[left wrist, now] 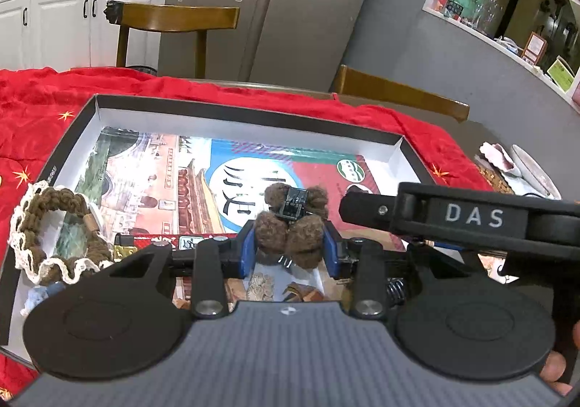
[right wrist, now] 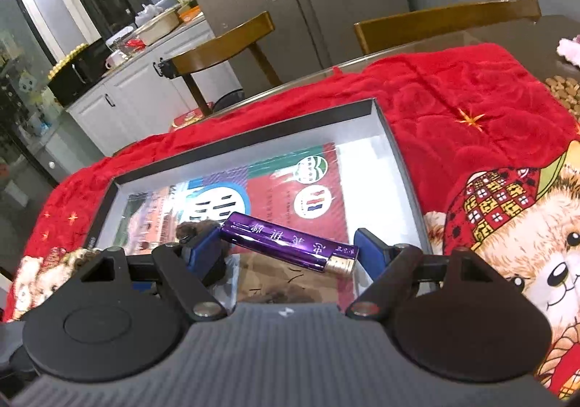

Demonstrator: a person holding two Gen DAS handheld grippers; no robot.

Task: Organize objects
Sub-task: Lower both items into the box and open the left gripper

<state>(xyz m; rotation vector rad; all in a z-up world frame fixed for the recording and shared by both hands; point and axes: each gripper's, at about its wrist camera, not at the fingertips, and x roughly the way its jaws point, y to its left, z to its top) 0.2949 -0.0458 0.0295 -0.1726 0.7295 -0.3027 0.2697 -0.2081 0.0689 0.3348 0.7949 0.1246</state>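
Left gripper (left wrist: 290,247) clamps the fuzzy clip (left wrist: 290,225) over the box (right wrist: 395,149), right gripper (right wrist: 290,251) fingers apart around the lighter (right wrist: 290,244), risking a collision.

Glossy purple lighter (right wrist: 290,248), fuzzy brown hair clip (left wrist: 290,225), plush red blanket (right wrist: 453,95), matt cardboard box (left wrist: 250,109).

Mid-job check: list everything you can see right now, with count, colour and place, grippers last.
Shallow cardboard box: one, black rim, white inside, on the red blanket.
Printed card: one, multicoloured, flat on the box floor.
Fuzzy brown hair clip: one, between the left gripper's fingers.
Purple lighter: one, gold cap, lying across the right gripper's gap.
Brown braided band with white lace: one, box's left edge.
Red blanket: one, covering the table.
Wooden chairs: two, behind the table.
Left gripper: shut on the clip.
Right gripper: open.
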